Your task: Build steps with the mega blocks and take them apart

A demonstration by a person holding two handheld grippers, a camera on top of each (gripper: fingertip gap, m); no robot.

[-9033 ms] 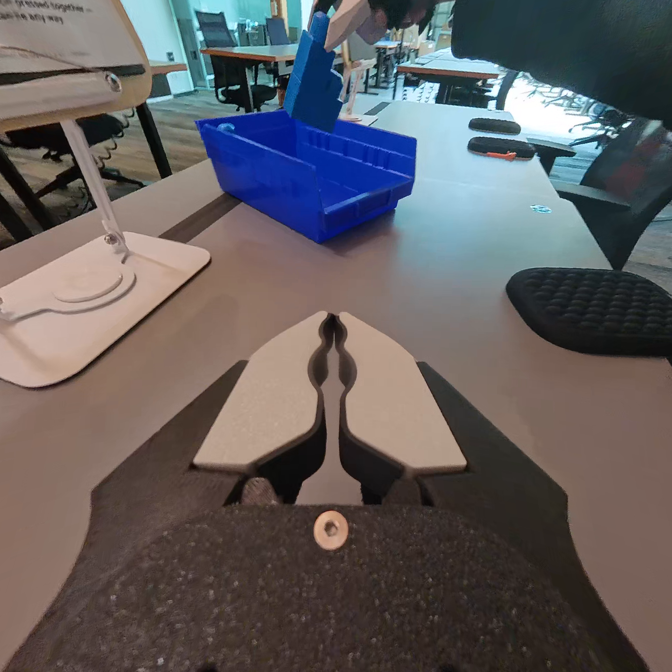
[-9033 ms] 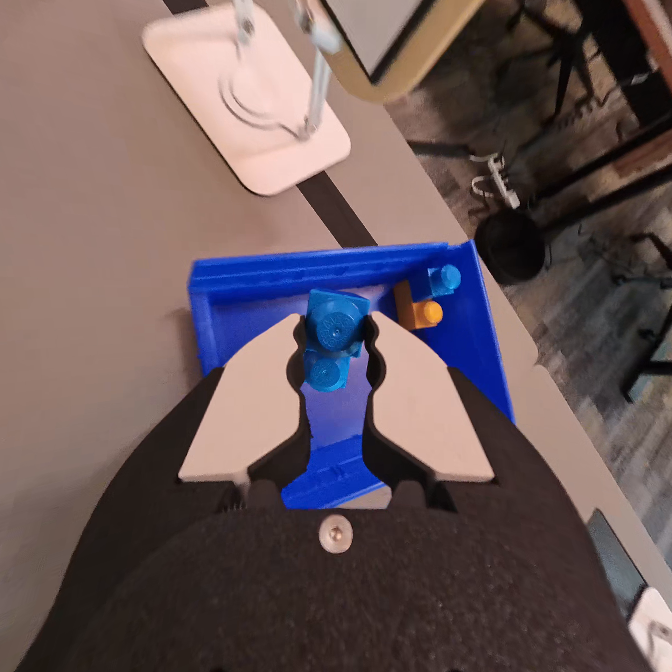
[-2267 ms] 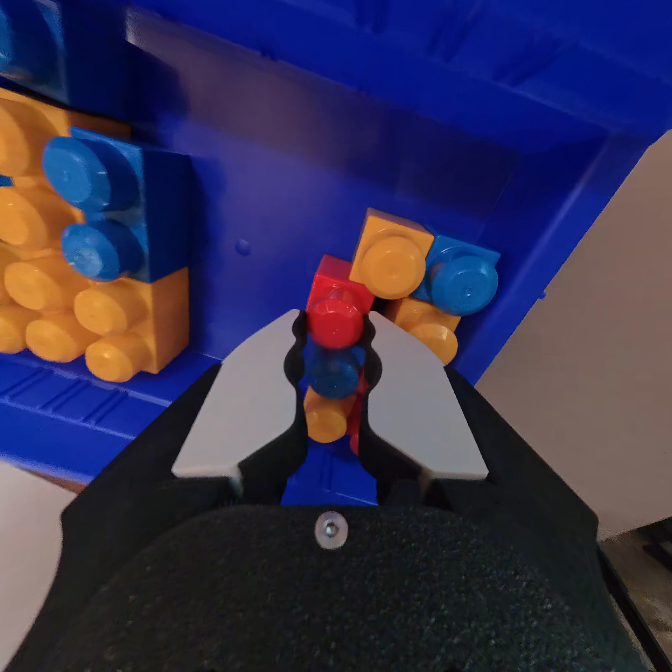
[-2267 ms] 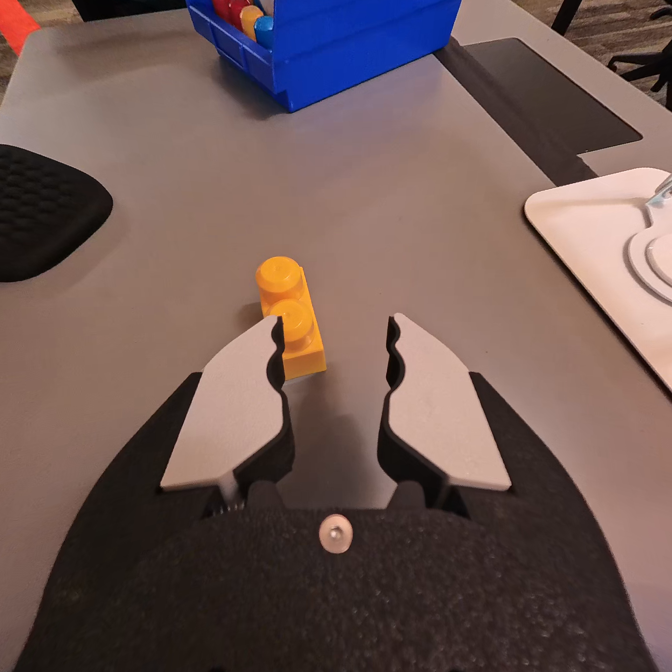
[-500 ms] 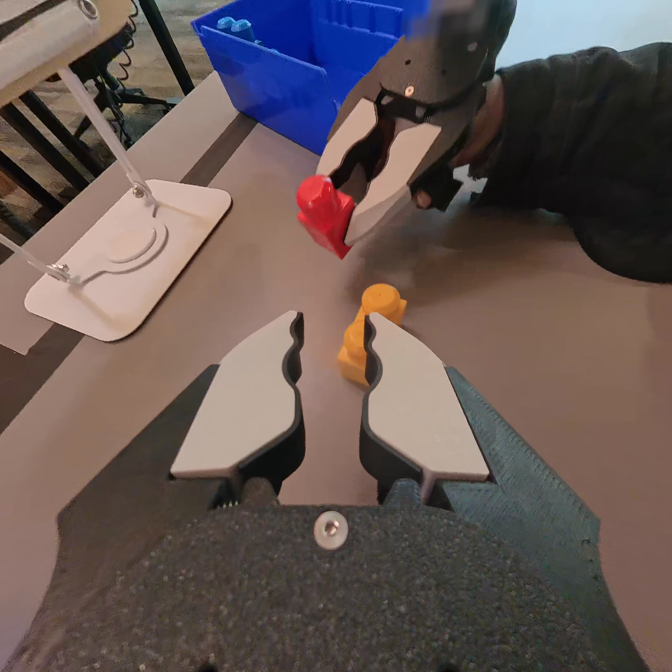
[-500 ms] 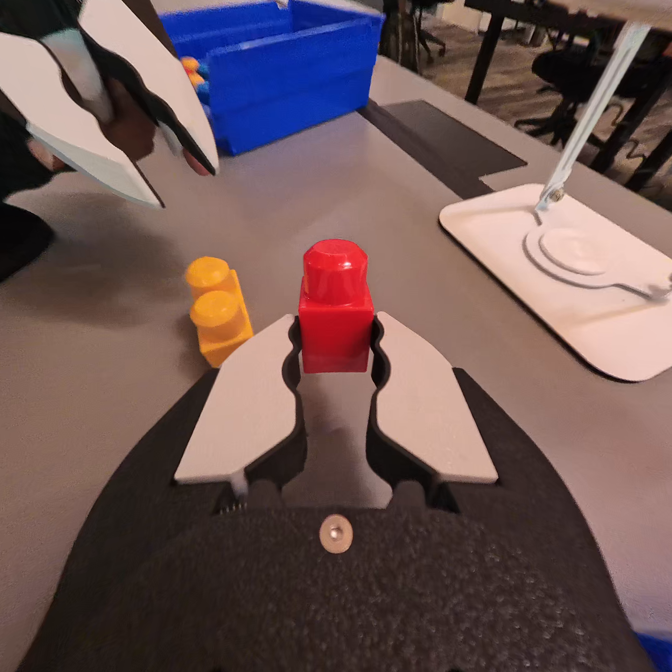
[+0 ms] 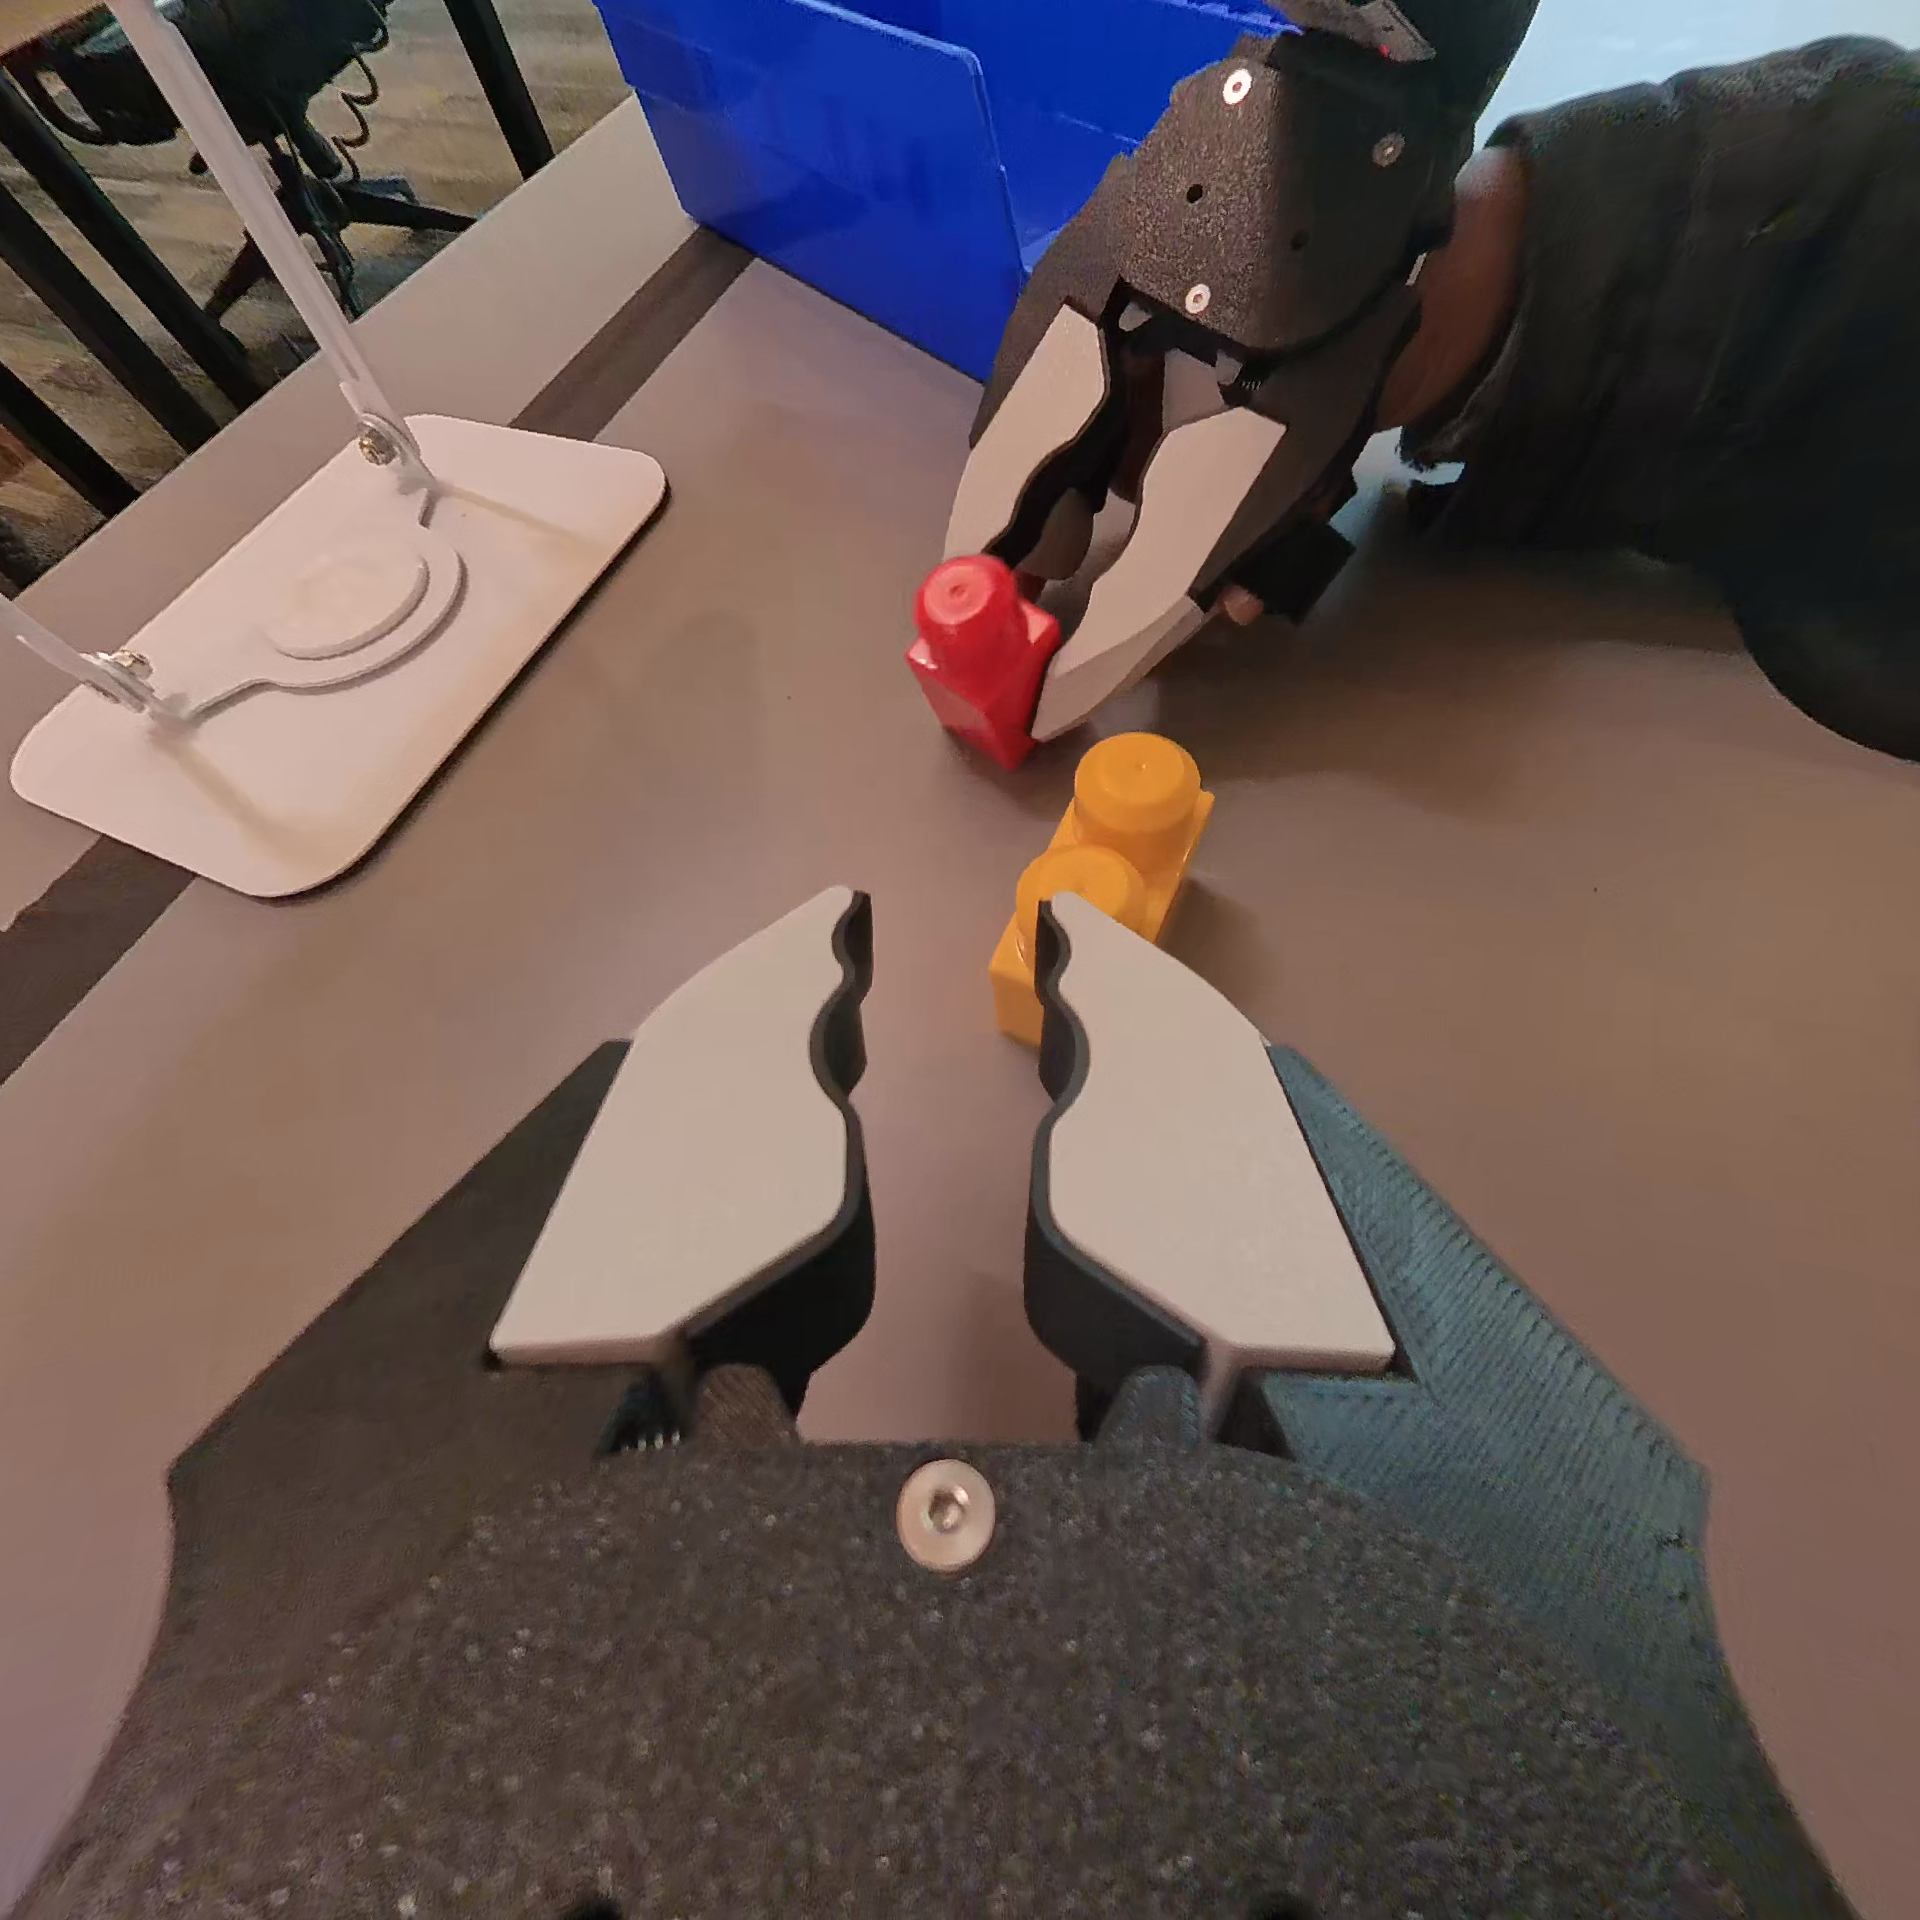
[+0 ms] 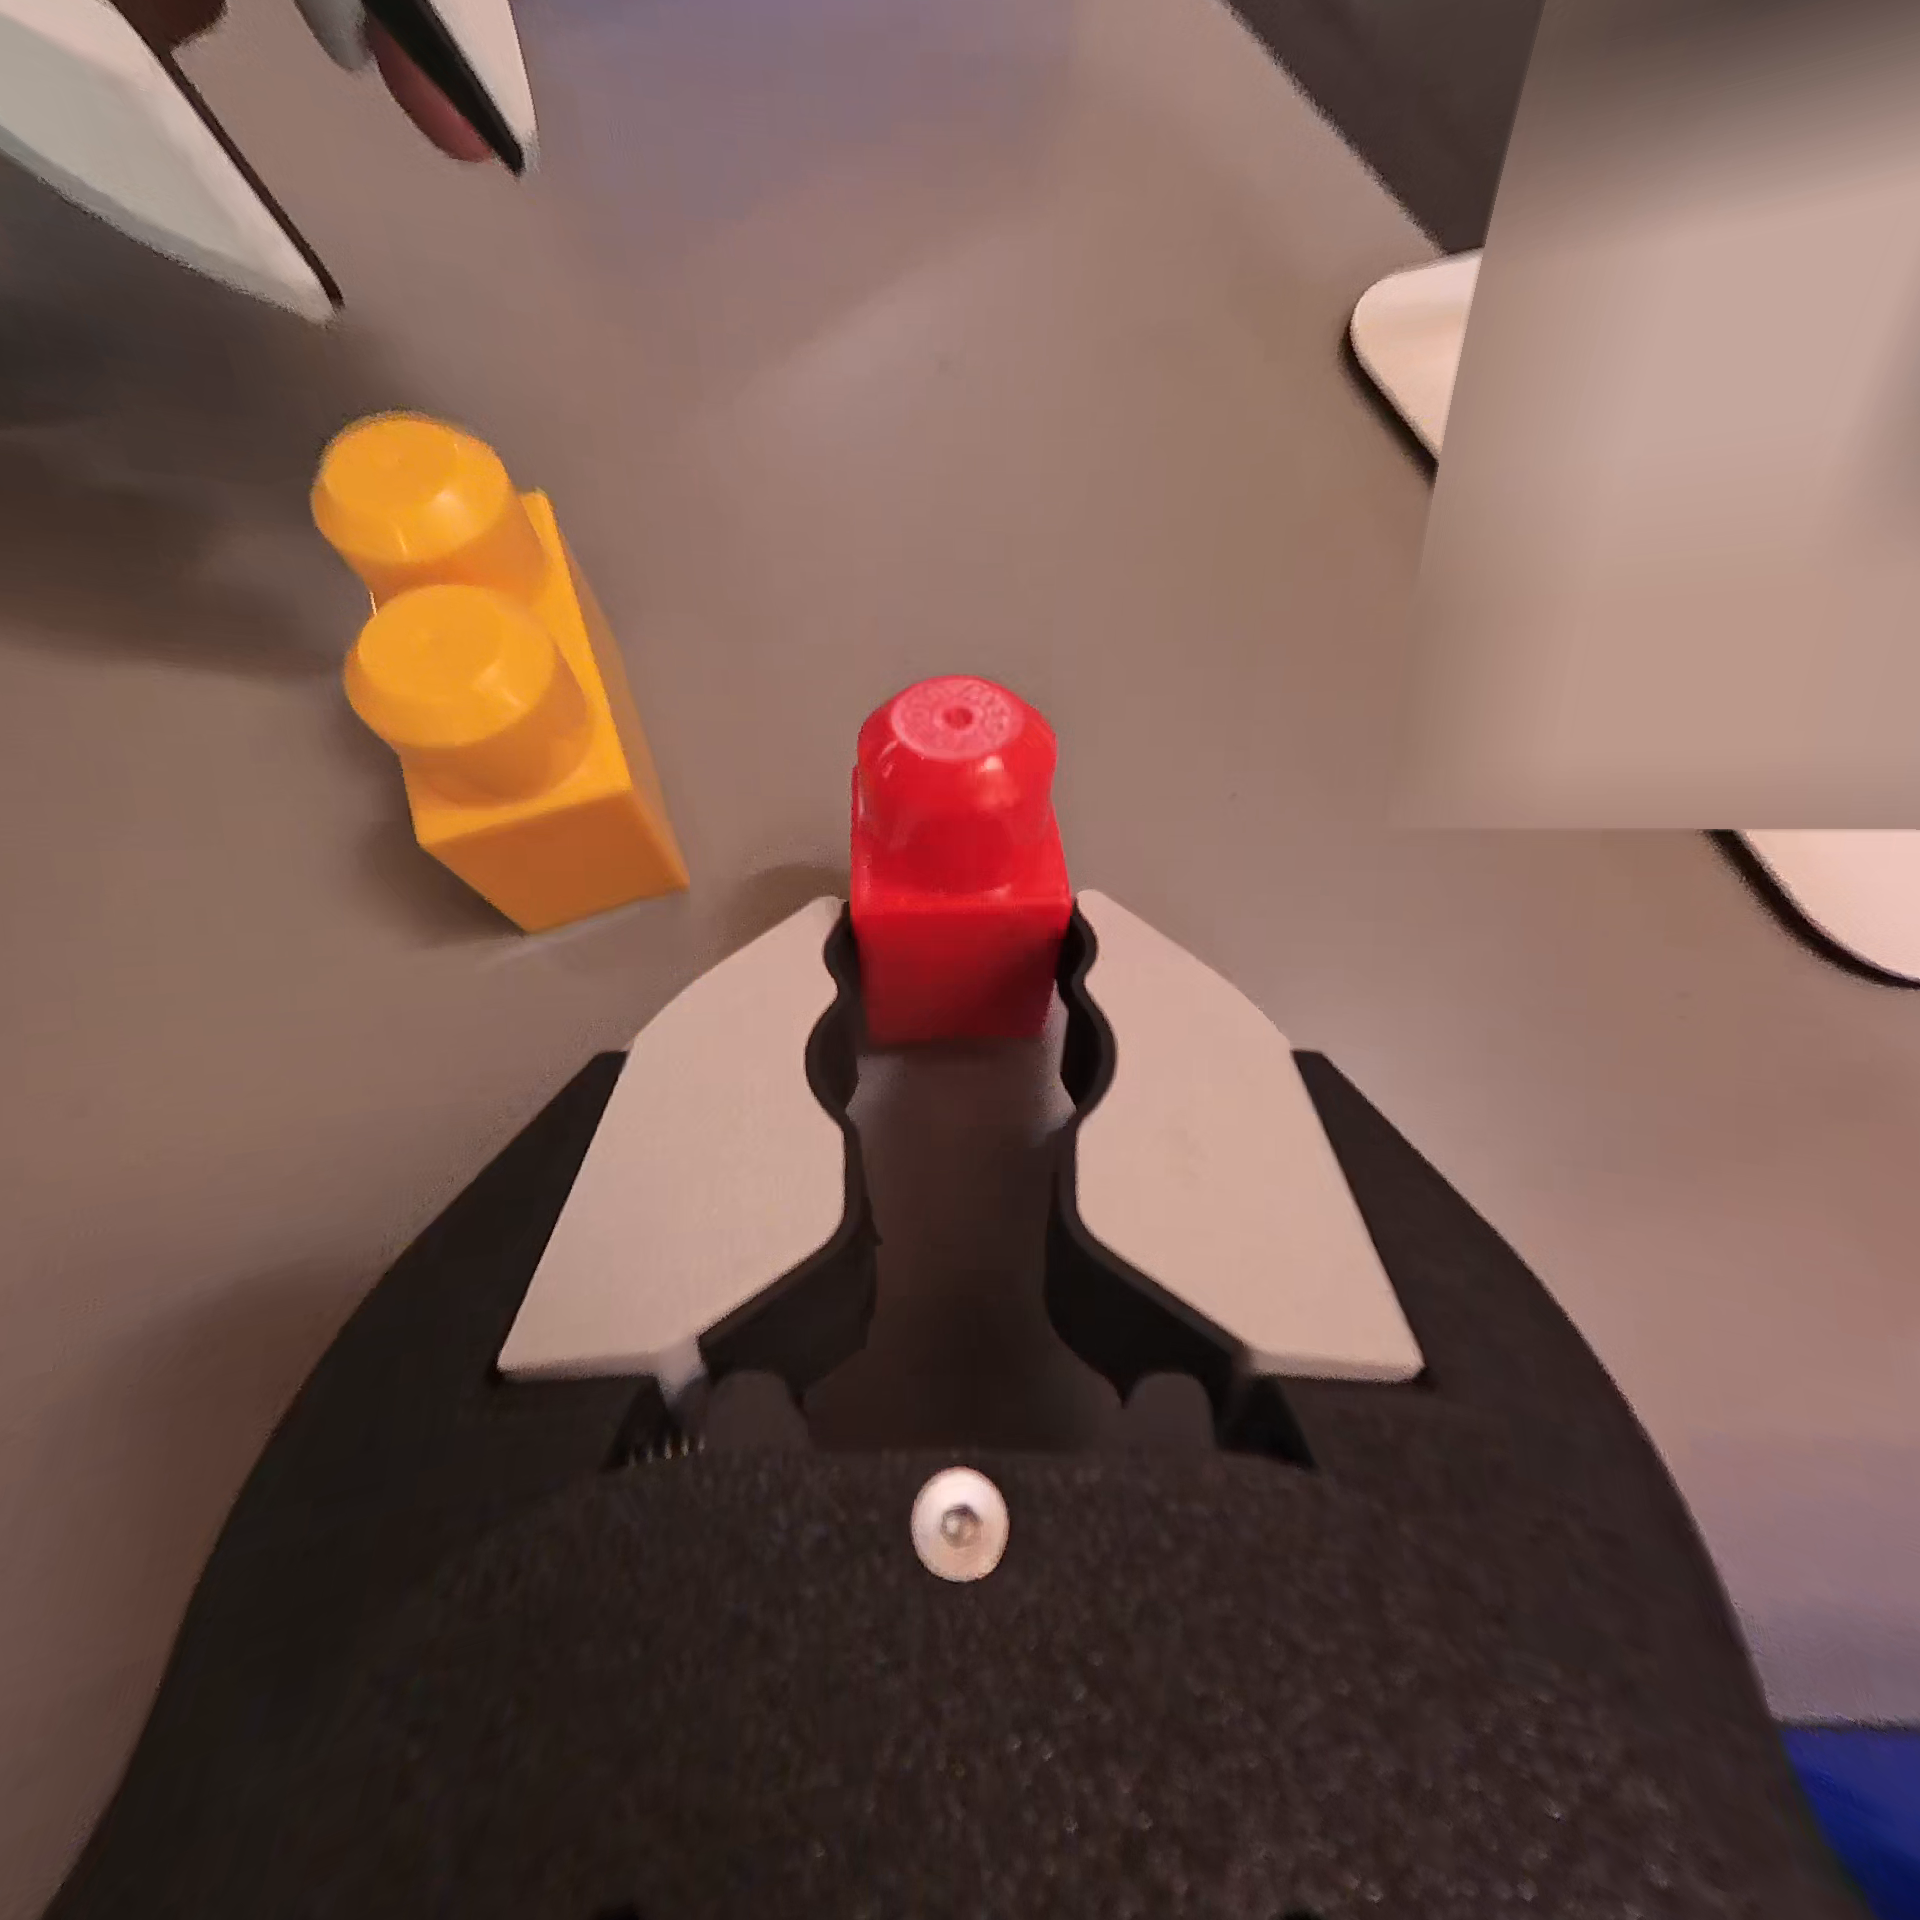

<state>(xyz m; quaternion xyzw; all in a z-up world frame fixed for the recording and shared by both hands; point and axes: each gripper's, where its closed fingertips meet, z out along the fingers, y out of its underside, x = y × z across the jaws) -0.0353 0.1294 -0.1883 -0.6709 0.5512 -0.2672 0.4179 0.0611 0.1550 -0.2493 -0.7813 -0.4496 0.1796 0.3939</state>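
Steps barely begun: right claw point(image 8: 958, 971) grips single-stud red block point(image 8: 956, 894) at desk point(image 7: 1455, 1039) level, beside two-stud yellow block point(image 7: 1101, 883). Left claw point(image 7: 951, 935) open, empty, near yellow block. Nothing stacked yet; building and dismantling remain.

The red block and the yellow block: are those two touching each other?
Apart. The right wrist view shows bare table between the red block and the yellow block; the left wrist view shows a gap too.

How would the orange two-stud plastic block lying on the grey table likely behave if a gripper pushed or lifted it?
The orange two-stud plastic block looks rigid and probably light. Its flat base on the grey table suggests sliding, not rolling. The glossy sides may slip between the smooth fingers.
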